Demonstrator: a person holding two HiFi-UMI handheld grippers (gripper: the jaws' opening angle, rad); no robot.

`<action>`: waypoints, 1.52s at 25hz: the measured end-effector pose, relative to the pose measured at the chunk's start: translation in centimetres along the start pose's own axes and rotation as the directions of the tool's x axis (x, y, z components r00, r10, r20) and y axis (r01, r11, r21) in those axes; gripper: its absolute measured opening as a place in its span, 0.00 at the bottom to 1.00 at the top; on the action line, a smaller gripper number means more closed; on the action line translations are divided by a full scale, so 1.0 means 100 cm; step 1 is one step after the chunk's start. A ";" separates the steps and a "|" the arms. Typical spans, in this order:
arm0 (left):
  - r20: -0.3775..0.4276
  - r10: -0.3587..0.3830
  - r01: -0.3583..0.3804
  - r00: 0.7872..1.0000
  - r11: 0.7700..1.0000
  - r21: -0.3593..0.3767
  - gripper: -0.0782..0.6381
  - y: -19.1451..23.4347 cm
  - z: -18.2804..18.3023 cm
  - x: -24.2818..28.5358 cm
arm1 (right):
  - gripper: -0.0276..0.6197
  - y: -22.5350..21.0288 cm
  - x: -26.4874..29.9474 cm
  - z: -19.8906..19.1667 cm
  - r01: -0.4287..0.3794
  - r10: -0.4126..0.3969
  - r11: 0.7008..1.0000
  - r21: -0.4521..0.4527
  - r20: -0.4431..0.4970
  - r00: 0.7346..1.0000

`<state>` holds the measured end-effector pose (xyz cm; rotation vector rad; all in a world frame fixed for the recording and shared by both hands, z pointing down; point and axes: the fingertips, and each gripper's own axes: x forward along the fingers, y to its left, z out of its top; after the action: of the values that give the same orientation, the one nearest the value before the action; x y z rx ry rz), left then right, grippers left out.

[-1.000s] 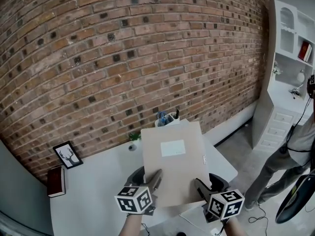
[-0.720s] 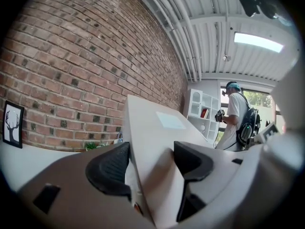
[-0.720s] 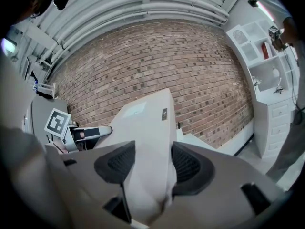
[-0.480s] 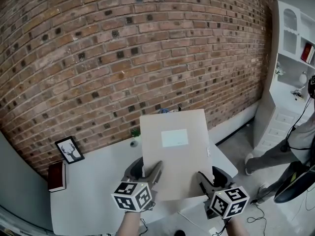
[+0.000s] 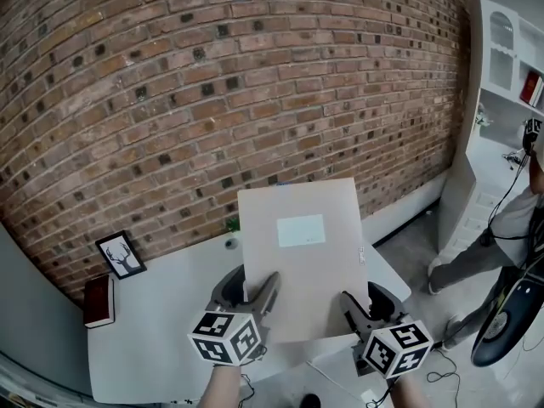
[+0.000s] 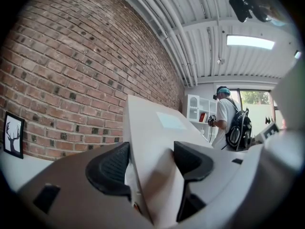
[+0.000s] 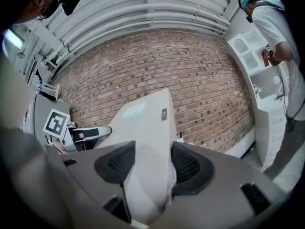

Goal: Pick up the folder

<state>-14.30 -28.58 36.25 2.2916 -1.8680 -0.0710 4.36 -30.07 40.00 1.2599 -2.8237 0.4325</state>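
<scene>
Left gripper (image 5: 252, 294) fingers pressing flat on folder (image 5: 297, 253) bottom edge; right gripper (image 5: 357, 306) fingers clamping same edge, other corner. Rest of folder standing ahead of fingers, worktop (image 5: 161, 313) lying below. Seeming light, stiff, smooth card; two-corner hold steadying it.

Place: a home-study corner set up inside an industrial-looking hall.
Wall: a bare red brick wall (image 5: 212, 83) runs behind the desk.
Desk: a white table (image 5: 153, 338) carries a framed deer picture (image 5: 121, 256) and a dark red book (image 5: 99, 301).
Storage: a white cabinet (image 5: 489, 206) has arched shelves and drawers.
Ceiling: corrugated metal ceiling (image 6: 200, 13) with a strip light (image 6: 250, 42).
Floor: grey concrete floor (image 5: 408, 253).
People: a person (image 6: 224, 120) wearing a backpack stands by the cabinet.
</scene>
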 end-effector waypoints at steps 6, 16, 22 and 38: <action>0.012 0.003 -0.003 1.000 1.000 0.007 0.50 -0.002 0.004 -0.004 | 0.41 0.002 -0.003 0.004 -0.002 0.002 1.000 -0.007 0.015 1.000; 0.036 0.000 -0.001 0.999 1.000 0.027 0.50 -0.007 0.012 -0.006 | 0.41 0.003 -0.006 0.009 -0.003 0.003 1.000 -0.010 0.037 0.999; 0.040 -0.006 0.004 0.999 0.999 0.034 0.50 -0.007 0.012 -0.005 | 0.41 0.002 -0.006 0.008 0.003 -0.003 1.000 -0.003 0.040 0.999; 0.049 -0.004 0.002 0.999 0.999 0.034 0.50 -0.007 0.014 -0.003 | 0.39 -0.001 -0.004 0.011 0.009 -0.009 1.000 -0.003 0.061 0.998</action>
<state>-13.90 -28.35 34.79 2.3359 -1.9036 -0.0979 4.81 -30.08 38.88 1.3068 -2.8668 0.3957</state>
